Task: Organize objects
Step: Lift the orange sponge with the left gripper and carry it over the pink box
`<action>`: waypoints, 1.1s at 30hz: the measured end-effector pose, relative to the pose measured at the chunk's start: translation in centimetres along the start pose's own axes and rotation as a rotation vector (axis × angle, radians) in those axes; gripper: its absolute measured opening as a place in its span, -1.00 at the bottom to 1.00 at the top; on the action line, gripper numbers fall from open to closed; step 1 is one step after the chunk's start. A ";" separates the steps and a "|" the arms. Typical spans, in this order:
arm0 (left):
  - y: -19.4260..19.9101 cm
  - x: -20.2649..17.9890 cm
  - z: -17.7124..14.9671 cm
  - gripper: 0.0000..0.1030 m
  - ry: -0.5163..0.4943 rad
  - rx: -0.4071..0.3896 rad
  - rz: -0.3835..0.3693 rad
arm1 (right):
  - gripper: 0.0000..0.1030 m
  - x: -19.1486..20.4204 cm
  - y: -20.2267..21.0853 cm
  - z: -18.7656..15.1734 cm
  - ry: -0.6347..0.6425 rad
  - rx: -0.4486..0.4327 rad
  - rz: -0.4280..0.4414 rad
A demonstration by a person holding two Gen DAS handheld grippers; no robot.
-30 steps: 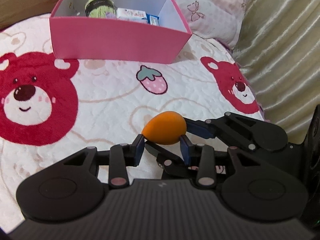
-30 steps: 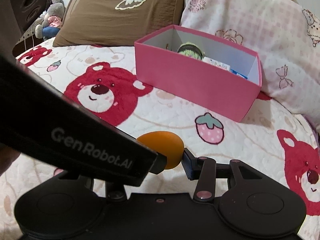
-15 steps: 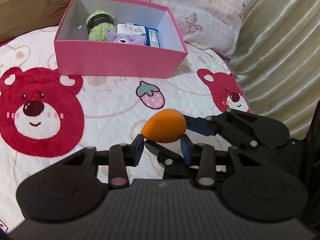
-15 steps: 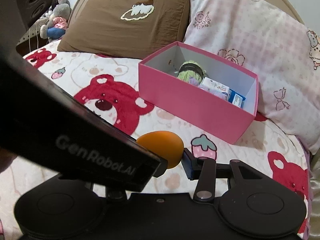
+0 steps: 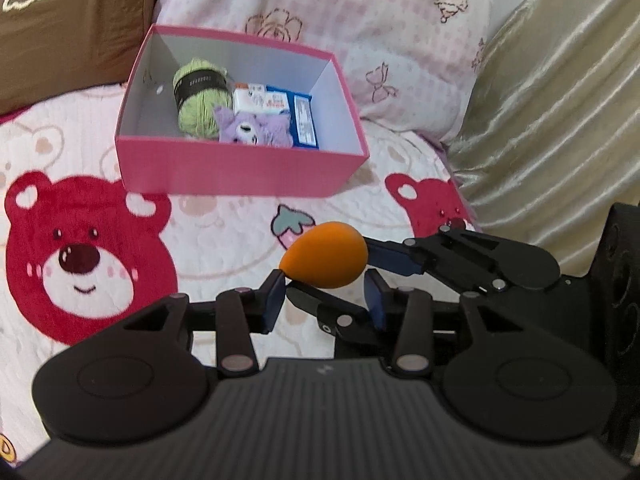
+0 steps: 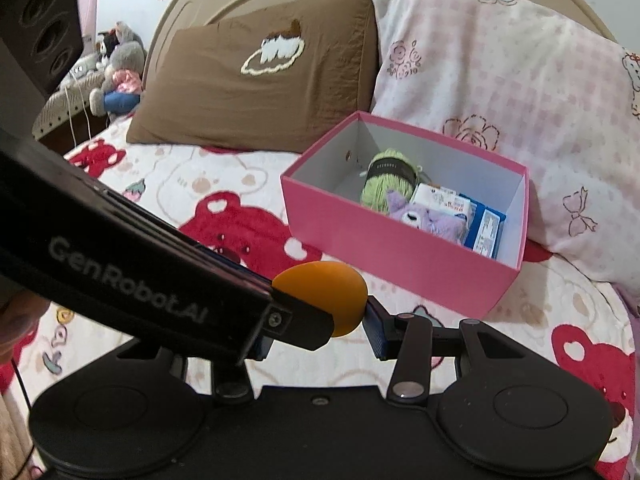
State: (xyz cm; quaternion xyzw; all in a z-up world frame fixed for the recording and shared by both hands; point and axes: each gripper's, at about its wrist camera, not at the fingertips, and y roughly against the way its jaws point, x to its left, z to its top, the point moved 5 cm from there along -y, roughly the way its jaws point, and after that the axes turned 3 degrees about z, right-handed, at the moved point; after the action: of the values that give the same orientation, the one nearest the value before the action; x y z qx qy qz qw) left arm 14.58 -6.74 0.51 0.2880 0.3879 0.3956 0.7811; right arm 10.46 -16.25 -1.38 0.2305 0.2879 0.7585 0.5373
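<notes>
An orange egg-shaped sponge (image 5: 325, 255) is held above the bear-print bedspread. My left gripper (image 5: 326, 294) and my right gripper (image 6: 320, 334) are both shut on it, the right one crossing in from the right in the left wrist view (image 5: 460, 258). The sponge also shows in the right wrist view (image 6: 324, 294). The open pink box (image 5: 240, 170) lies farther back on the bed and holds a green yarn ball (image 5: 198, 96), a purple plush bear (image 5: 252, 130) and white and blue packets (image 5: 280, 104). The box shows in the right wrist view (image 6: 380, 256).
A brown pillow (image 6: 256, 88) and a pink patterned pillow (image 6: 500, 88) lean on the headboard behind the box. A shiny beige curtain (image 5: 560, 100) hangs to the right. Stuffed toys (image 6: 118, 68) sit at the far left.
Both grippers have risen together with the orange sponge. The view now looks down into the box, and its contents show fully.
</notes>
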 end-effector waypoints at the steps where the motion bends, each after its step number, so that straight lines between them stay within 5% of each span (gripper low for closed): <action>1: 0.1 -0.1 0.3 -0.22 -0.003 -0.002 0.002 | -0.03 -0.2 0.1 0.2 -0.003 -0.006 0.002; 16: 0.6 -1.5 7.1 -0.21 -0.028 -0.065 0.029 | -0.03 -3.4 0.0 5.1 -0.008 -0.080 -0.006; 33: -2.9 -0.4 13.9 -0.19 0.018 -0.118 0.043 | -0.03 -9.4 -3.9 9.3 -0.150 -0.155 0.094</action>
State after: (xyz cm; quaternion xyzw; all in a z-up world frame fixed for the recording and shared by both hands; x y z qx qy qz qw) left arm 27.16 -10.56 5.83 0.2460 0.3646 0.4371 0.7845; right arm 22.25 -22.39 2.36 0.2577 0.1765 0.7835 0.5372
